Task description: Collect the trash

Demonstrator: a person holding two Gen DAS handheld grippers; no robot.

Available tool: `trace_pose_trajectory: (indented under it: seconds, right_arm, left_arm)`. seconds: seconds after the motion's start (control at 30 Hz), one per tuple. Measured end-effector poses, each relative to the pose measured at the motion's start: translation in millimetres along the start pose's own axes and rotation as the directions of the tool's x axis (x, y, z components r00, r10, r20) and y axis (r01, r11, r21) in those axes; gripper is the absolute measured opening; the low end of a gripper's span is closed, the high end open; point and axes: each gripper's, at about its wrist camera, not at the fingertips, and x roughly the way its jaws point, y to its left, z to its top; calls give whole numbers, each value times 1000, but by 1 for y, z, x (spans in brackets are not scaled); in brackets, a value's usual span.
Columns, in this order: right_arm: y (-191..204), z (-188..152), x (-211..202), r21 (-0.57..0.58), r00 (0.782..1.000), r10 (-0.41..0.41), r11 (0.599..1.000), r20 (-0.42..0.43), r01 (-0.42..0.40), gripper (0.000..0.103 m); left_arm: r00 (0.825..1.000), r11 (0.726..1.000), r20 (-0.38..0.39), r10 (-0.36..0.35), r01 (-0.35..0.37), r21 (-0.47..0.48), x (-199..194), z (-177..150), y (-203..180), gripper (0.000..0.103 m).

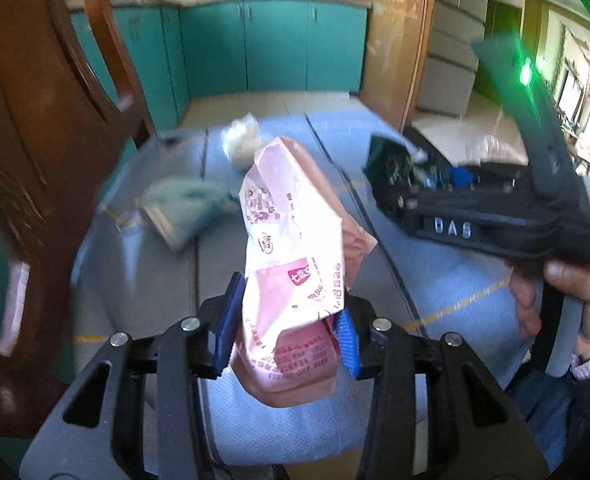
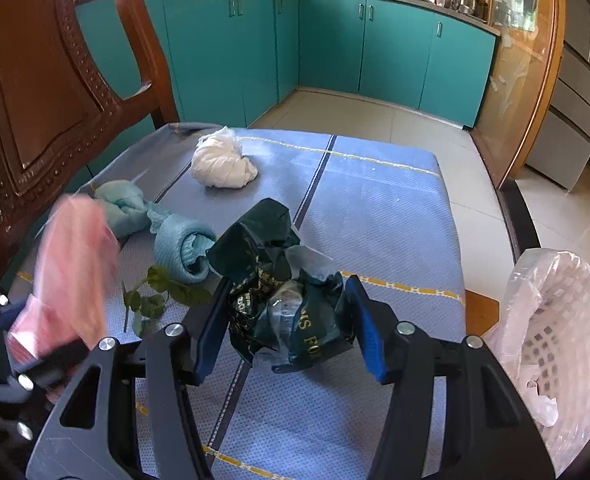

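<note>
A: Where is the trash held, and by which tool?

B: A crumpled pink printed plastic wrapper (image 1: 295,264) is clenched between the blue pads of the left tool (image 1: 287,336) and is lifted clear of the blue cloth-covered tabletop (image 2: 375,208). A crumpled dark green foil bag (image 2: 283,292) is gripped by the right tool (image 2: 289,322), low over the tabletop.

A: Which way is the bin found from them?

B: The white perforated basket lined with clear plastic (image 2: 555,320) is seen at the far right, beside the tabletop's edge. The right tool is judged nearer to it; the left tool is seen on the far side, so its wrapper would have to be carried across.

A: What is left on the tabletop?

B: A knotted white plastic bag (image 2: 223,164), a rolled light-blue cloth (image 2: 167,232) and a green leafy sprig (image 2: 155,292) are left lying, all to the left of the green bag and away from the basket.
</note>
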Motion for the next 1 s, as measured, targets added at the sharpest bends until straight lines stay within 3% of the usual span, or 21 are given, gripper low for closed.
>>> trace_pose_trajectory:
  seconds: [0.27,1.0]
  right_arm:
    - [0,-2,-3,-5,1000,2,1000,4,-2,57]
    - [-3,-1,-7,9,1000,7,1000,22,-7,57]
  left_arm:
    - [993,998,102,65,-62,-33,-18,7,4,44]
    - [993,996,85,80,-76,-56,-16,7,11,46]
